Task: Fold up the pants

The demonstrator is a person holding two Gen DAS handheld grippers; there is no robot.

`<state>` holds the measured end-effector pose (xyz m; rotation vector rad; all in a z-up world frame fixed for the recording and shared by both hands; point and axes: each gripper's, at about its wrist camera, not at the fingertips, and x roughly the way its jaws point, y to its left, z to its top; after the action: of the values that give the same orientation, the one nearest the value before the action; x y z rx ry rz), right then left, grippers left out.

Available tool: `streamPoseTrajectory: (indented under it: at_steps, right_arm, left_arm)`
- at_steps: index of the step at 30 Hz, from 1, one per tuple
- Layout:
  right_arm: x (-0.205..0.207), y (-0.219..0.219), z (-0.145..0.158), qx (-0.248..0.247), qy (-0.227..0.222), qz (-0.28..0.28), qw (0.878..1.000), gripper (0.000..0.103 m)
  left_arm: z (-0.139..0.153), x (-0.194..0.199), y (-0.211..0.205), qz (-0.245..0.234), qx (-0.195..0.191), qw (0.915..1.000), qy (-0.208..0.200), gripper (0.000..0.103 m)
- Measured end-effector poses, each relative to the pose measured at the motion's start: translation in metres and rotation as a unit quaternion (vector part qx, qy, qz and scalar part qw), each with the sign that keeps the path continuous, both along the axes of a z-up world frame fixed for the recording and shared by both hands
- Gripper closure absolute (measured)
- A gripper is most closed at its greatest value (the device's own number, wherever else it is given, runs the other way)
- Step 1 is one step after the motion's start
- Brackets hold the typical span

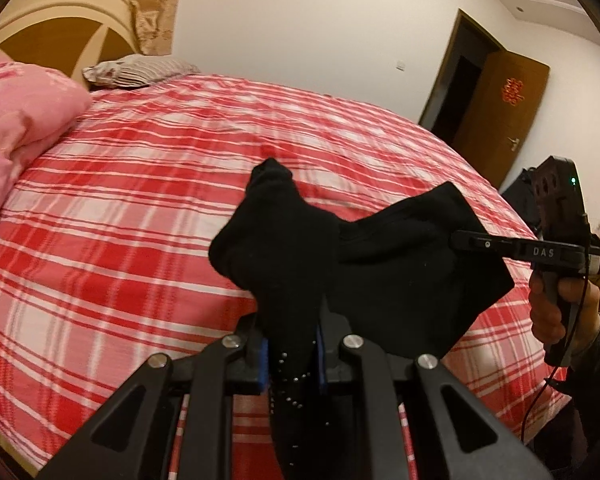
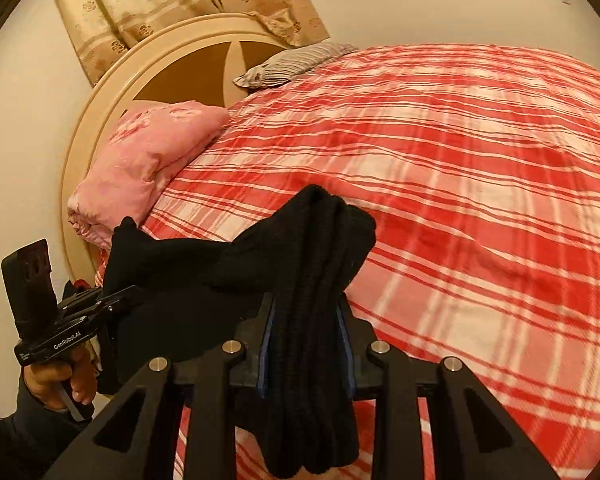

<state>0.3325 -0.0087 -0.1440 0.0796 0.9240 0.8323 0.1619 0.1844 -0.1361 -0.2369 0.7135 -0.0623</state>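
Beyond left tongs [image 1: 290, 350]: open door [image 1: 496, 120].

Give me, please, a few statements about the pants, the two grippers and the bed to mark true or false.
1. Both grippers are shut on the black pants. True: left gripper, right gripper.
2. The bed cover is plain blue. False: it is red and white plaid.
3. The pants lie flat and fully folded. False: they hang bunched between the grippers.
4. A pink quilt lies near the headboard. True.
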Motion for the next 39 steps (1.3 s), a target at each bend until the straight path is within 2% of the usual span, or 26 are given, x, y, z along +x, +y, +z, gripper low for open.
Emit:
streamPoseTrajectory:
  at_steps: [9,19,21,23,27,29,31,34,35,39]
  right_arm:
    - [0.014,0.044,-0.017,0.008,0.011,0.012,1.0,0.074]
    - [0.034,0.048,-0.048,-0.006,0.047,-0.003,0.999,0.074]
    - [0.037,0.046,-0.053,-0.004,0.058,-0.004,0.998,0.072]
    - [0.04,0.045,-0.06,-0.01,0.07,-0.011,0.997,0.066]
    - [0.043,0.04,-0.068,-0.003,0.084,-0.019,0.996,0.06]
    - [0.043,0.038,-0.071,-0.003,0.086,-0.027,0.996,0.053]
    - [0.044,0.035,-0.072,0.004,0.091,-0.03,0.995,0.053]
    - [0.038,0.03,-0.064,0.001,0.073,-0.044,0.996,0.052]
    - [0.032,0.027,-0.057,-0.005,0.05,-0.055,0.997,0.052]
    - [0.015,0.006,-0.035,-0.018,-0.001,-0.095,0.995,0.052]
  left_arm:
    - [-0.009,-0.006,0.031,0.031,0.006,0.9994,0.013,0.086]
    - [-0.036,0.006,0.041,0.04,0.019,0.9985,0.033,0.084]
    - [-0.039,0.006,0.041,0.041,0.025,0.9982,0.035,0.079]
    - [-0.044,0.008,0.041,0.044,0.038,0.9975,0.041,0.066]
    - [-0.05,0.006,0.045,0.053,0.035,0.9971,0.04,0.055]
    - [-0.052,0.005,0.047,0.062,0.045,0.9964,0.037,0.042]
    - [-0.056,0.003,0.051,0.072,0.042,0.996,0.034,0.033]
    - [-0.056,-0.001,0.059,0.08,0.018,0.996,0.034,0.03]
    - [-0.053,-0.005,0.059,0.085,0.017,0.9956,0.035,0.029]
    - [-0.033,-0.025,0.053,0.097,0.038,0.9943,0.02,0.031]
